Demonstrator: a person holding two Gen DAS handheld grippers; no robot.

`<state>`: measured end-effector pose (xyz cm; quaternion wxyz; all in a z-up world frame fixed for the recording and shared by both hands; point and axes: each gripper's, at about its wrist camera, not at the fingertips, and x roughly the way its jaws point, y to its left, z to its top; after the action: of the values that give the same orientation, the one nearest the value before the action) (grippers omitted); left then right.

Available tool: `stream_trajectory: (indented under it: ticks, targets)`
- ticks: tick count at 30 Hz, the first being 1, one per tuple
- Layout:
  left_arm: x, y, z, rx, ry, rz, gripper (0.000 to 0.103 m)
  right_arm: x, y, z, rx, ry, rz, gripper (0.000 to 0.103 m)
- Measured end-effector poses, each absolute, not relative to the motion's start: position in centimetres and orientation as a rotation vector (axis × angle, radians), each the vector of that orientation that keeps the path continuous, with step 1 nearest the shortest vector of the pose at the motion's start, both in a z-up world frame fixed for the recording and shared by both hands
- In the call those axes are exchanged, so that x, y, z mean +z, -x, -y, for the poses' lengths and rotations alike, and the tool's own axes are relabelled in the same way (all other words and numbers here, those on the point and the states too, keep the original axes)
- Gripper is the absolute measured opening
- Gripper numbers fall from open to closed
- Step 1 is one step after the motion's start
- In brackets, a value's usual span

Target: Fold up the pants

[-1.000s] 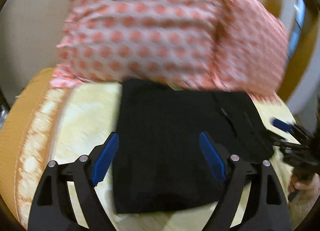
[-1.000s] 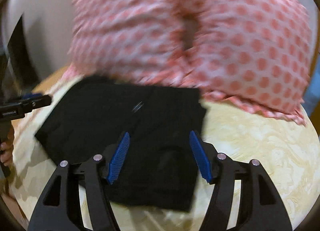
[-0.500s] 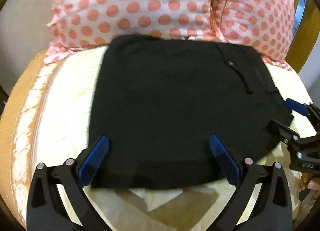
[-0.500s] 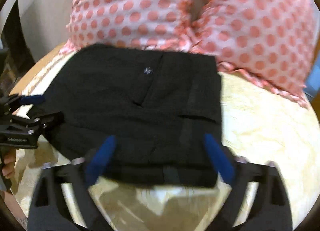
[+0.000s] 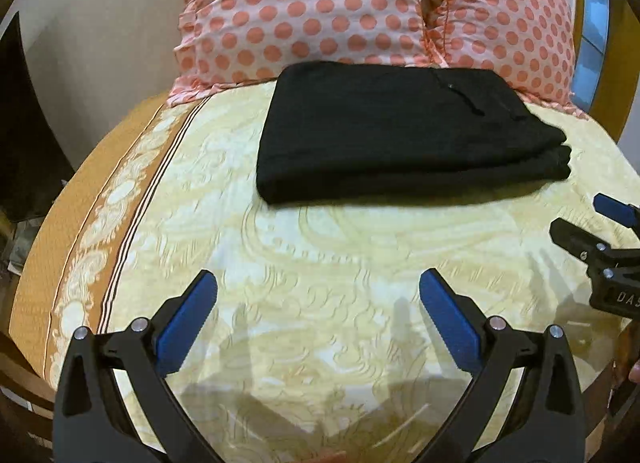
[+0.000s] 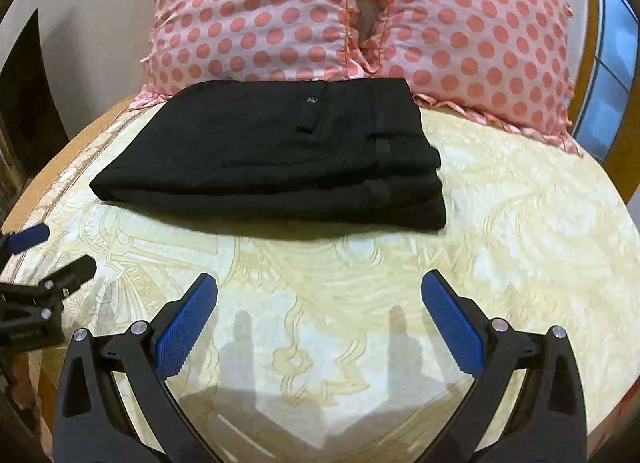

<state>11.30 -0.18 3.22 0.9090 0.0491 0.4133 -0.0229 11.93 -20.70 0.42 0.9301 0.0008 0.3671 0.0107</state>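
Note:
The black pants [image 5: 400,131] lie folded into a flat stacked rectangle on the yellow patterned bedspread [image 5: 320,263], close to the pillows; they also show in the right wrist view [image 6: 280,155]. My left gripper [image 5: 318,303] is open and empty, held well back from the pants' near edge. My right gripper [image 6: 319,305] is open and empty, also back from the pants. The right gripper shows at the right edge of the left wrist view [image 5: 592,223]. The left gripper shows at the left edge of the right wrist view [image 6: 48,251].
Two pink polka-dot pillows [image 5: 304,11] [image 5: 504,19] lean behind the pants. The bedspread has an orange border [image 5: 80,223] at the bed's left edge. A wall rises behind on the left, and a wooden frame with a window [image 6: 608,63] on the right.
Both grippers have pulled back toward me, away from the folded pants, which stay in place on the bed. Both stay open throughout.

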Motion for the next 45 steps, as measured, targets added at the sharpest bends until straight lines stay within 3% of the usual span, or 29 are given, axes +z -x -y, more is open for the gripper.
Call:
stream_trajectory:
  ticks: [45]
  targets:
    - [1.4,-9.9,-0.3,-0.063,-0.038,-0.831,0.101,-2.0,-8.9,19.6,-0.02,-0.018,-0.718,0.102]
